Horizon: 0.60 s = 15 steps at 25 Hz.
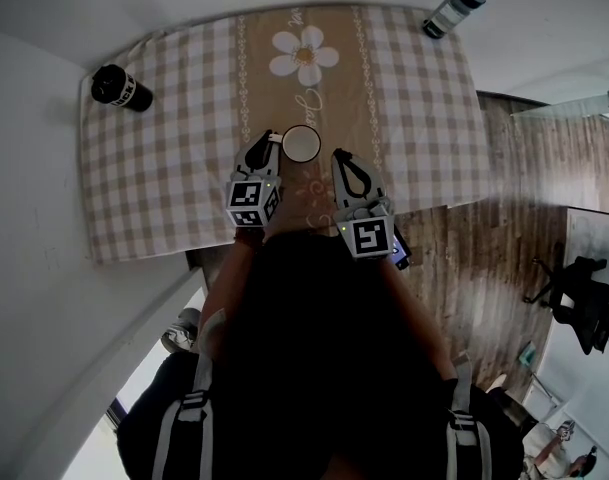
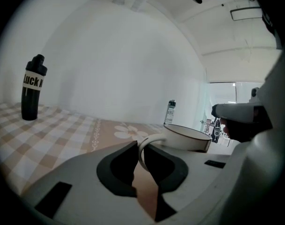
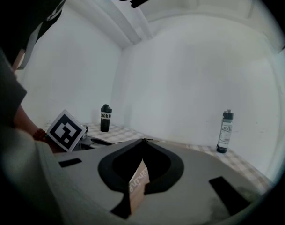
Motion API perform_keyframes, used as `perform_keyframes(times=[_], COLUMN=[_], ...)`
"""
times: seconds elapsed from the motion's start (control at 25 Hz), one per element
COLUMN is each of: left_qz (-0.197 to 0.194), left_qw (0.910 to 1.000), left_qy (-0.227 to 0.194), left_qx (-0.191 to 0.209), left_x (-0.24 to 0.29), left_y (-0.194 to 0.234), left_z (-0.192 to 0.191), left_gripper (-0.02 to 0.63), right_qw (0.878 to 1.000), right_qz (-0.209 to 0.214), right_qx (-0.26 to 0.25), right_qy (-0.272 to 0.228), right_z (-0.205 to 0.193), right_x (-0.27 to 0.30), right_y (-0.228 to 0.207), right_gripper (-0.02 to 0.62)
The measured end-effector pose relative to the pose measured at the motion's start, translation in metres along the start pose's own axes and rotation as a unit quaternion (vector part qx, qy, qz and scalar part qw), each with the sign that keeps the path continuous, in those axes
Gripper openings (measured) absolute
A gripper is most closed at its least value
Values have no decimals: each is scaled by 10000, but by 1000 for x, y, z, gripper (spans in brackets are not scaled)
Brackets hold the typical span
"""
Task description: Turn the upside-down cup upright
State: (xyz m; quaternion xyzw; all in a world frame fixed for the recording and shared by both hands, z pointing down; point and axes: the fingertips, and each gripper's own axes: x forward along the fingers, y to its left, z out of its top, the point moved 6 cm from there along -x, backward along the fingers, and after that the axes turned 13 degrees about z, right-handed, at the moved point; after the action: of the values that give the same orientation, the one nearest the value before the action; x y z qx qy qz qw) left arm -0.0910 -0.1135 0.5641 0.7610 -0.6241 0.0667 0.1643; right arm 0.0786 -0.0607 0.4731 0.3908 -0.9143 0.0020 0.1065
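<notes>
A white cup (image 1: 301, 144) stands on the checked tablecloth (image 1: 164, 168) near the table's front edge, with its mouth facing up. My left gripper (image 1: 271, 139) reaches it from the left and is shut on the cup's handle (image 2: 145, 145). In the left gripper view the cup's bowl (image 2: 186, 137) sits just beyond the jaws, to the right, and the dark pads press the handle loop from both sides. My right gripper (image 1: 338, 155) hovers just right of the cup, apart from it. Its jaws are shut with nothing between them, and their tips (image 3: 143, 140) meet.
A black bottle (image 1: 121, 88) stands at the cloth's far left corner and a grey-capped clear bottle (image 1: 454, 9) at the far right corner. A flower print (image 1: 304, 54) lies beyond the cup. Wooden floor and an office chair (image 1: 574, 288) are off to the right.
</notes>
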Motion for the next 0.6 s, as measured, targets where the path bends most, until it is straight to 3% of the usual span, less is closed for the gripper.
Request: perform_keyframes(times=[0.28, 0.6], left_qz=[17, -74], left_qw=[9998, 9983], left_qy=[-157, -559], left_qx=[-96, -126], left_x=[-11, -34], left_y=[-1, -10], left_z=[33, 79], left_gripper=[44, 44], right_qw=[9997, 9977], right_qz=[203, 549], right_qx=[-125, -203], right_qy=[61, -335], right_z=[-6, 1], right_x=[2, 7], right_y=[10, 25], right_gripper=[2, 24])
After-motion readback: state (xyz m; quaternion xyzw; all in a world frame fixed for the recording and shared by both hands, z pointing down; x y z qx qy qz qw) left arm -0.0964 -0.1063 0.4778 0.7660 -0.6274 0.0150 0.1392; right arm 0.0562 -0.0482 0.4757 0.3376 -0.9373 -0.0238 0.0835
